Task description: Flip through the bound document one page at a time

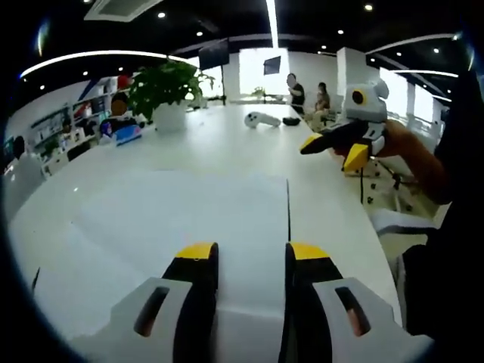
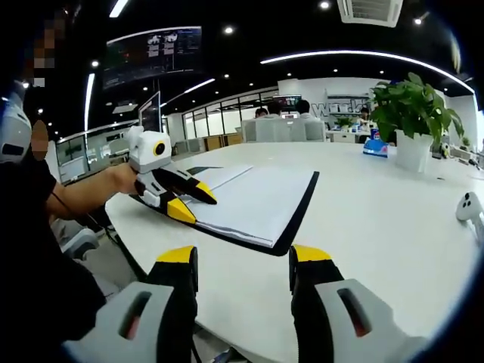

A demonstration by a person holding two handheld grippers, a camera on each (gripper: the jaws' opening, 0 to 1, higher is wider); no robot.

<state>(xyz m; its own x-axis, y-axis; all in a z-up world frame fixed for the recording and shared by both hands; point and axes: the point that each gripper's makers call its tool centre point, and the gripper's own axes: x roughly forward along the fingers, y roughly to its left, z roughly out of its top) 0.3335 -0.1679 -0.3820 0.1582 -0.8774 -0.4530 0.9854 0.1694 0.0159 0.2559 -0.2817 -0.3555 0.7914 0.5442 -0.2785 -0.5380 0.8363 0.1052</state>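
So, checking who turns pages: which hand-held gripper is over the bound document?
The left hand-held gripper, above the bound document's page; the right hand-held gripper is off beside it.

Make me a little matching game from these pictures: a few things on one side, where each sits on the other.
Things:
1. document
2. plant
3. left hand-held gripper
4. white controller

Places:
A. in a white pot on the table
B. jaws at the document's near edge
C. lying open and flat on the table
D. far down the table, past the document

Pairs: 1-C, 2-A, 3-B, 4-D
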